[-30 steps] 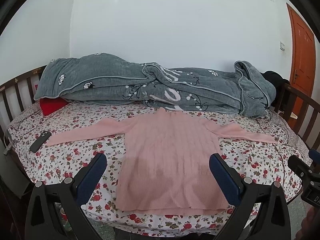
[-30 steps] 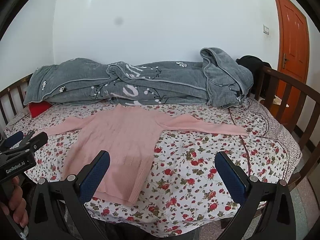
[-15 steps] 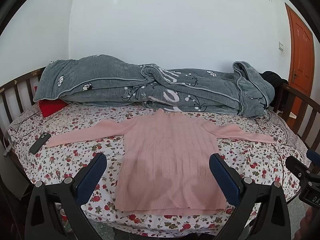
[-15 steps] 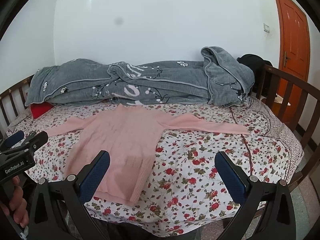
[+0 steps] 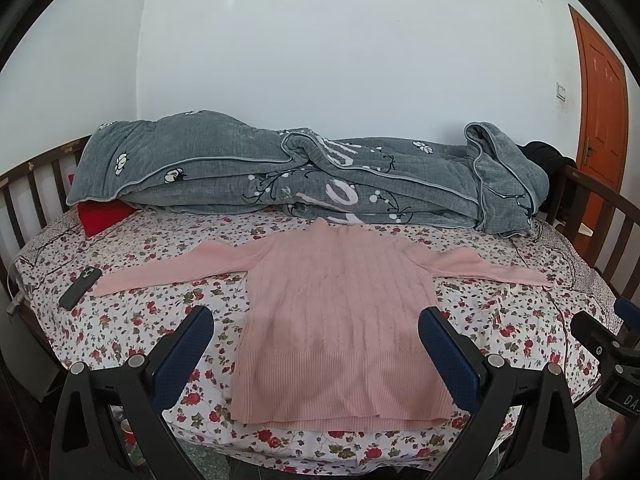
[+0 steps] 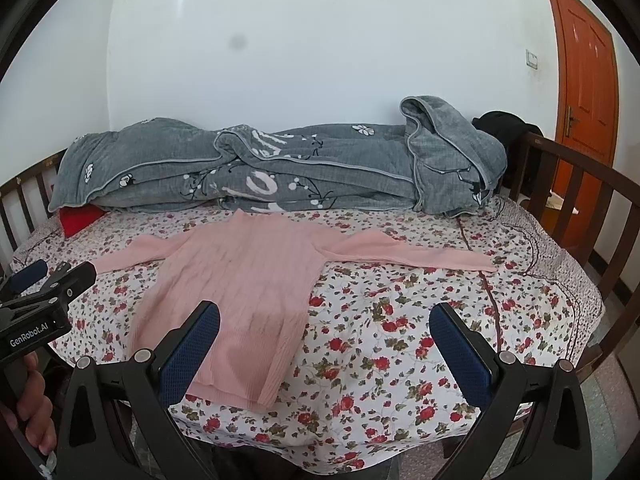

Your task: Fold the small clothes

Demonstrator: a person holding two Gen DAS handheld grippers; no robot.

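Note:
A pink ribbed sweater [image 5: 336, 312] lies flat on the floral bedsheet [image 5: 132, 312], sleeves spread out to both sides, hem towards me. It also shows in the right wrist view [image 6: 240, 288], left of centre. My left gripper [image 5: 316, 344] is open and empty, held in front of the bed over the sweater's hem. My right gripper [image 6: 324, 344] is open and empty, held in front of the bed to the right of the sweater's body. Each gripper shows at the edge of the other's view.
A rolled grey quilt [image 5: 304, 180] lies along the back of the bed by the wall. A red pillow [image 5: 102, 216] sticks out under it at the left. A dark phone [image 5: 80, 282] lies near the left sleeve. Wooden rails [image 6: 580, 200] bound both ends. An orange door [image 6: 584, 76] stands at right.
Both views have shifted only slightly; the sweater lies as before. Both grippers stay open.

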